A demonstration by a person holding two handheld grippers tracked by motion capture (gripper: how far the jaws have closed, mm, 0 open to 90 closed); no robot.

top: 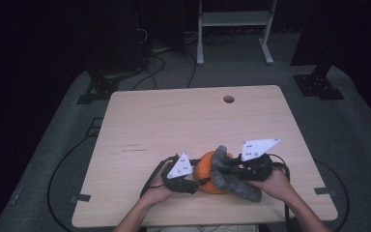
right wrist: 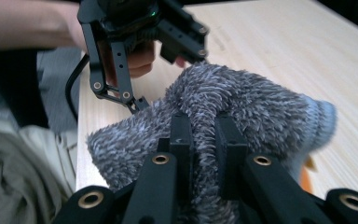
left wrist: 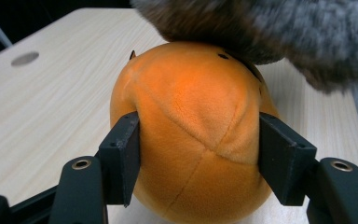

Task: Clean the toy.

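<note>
An orange plush ball (top: 204, 170) (left wrist: 191, 121) rests on the table near the front edge. My left gripper (top: 198, 182) (left wrist: 198, 154) is shut on it, one black pad pressed into each side. A grey fuzzy sock (top: 244, 189) (right wrist: 261, 107) is draped over the top of the ball, and its underside (left wrist: 298, 32) hangs above the ball in the left gripper view. My right gripper (top: 224, 166) (right wrist: 204, 140) is shut on a pinched fold of the sock and holds it just above the ball. The sock hides much of the ball in the high view.
The light wooden table (top: 174, 121) has a round cable hole (top: 228, 99) near its far edge. Cables trail from both grippers toward the person. A white frame (top: 234, 29) and dark stands sit on the floor beyond the table.
</note>
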